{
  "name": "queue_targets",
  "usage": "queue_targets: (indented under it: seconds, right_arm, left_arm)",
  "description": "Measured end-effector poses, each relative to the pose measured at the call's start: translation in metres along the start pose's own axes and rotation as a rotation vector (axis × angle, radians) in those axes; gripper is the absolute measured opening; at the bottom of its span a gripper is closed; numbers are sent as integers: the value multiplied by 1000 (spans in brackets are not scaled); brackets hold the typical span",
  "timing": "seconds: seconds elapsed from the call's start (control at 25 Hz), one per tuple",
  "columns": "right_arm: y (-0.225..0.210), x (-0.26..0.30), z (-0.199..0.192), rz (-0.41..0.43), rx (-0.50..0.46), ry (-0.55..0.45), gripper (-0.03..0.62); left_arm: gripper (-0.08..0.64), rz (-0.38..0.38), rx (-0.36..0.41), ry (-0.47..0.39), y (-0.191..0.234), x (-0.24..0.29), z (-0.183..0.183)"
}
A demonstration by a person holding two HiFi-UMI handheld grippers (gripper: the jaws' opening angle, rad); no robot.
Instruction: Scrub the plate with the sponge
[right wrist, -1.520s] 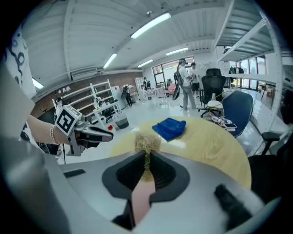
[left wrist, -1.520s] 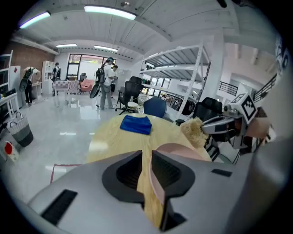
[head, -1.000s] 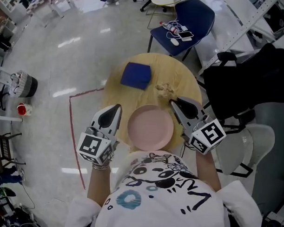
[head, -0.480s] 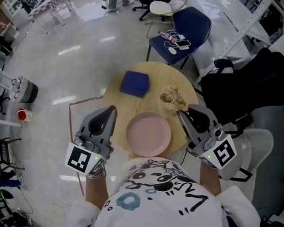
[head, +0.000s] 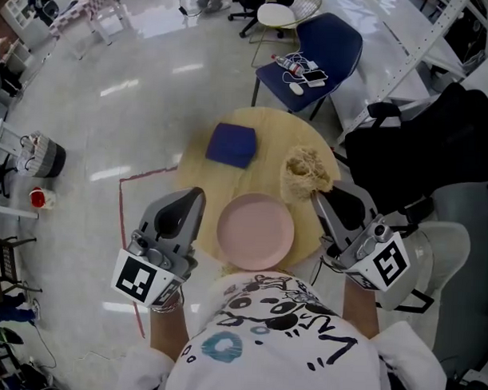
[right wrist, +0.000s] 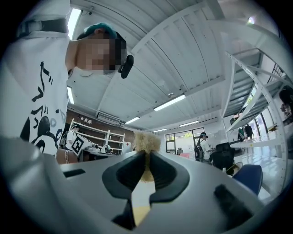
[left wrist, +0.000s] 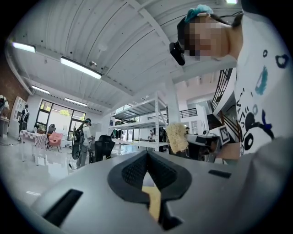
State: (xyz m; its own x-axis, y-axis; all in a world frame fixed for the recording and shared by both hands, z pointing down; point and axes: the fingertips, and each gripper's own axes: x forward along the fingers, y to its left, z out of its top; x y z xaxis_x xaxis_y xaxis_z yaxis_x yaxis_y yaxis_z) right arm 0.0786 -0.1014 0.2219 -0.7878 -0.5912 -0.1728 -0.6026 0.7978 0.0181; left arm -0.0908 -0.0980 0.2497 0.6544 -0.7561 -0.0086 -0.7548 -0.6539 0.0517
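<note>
Pinched shaggy tan fibrous sponge in right gripper jaws, near smooth round pink plate on round wooden bench; left gripper jaws closed, empty.

A round table with a pale wooden top carries two things. A pink plate lies flat and right way up on the near part, its near rim close to the table's near edge. A dark blue folded pad lies on the far left part, well apart from the plate, with wood showing between them. The table stands on a glossy grey floor, where a red line runs up to its left edge.
</note>
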Motion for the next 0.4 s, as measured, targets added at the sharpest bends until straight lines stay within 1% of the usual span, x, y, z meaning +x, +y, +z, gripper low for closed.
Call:
queue_targets:
  seconds: [0.4]
  right_arm:
    - [4,-3,-1,16,-2,13,48]
  left_arm:
    - [15,-5,-20,-6,-6,0,1]
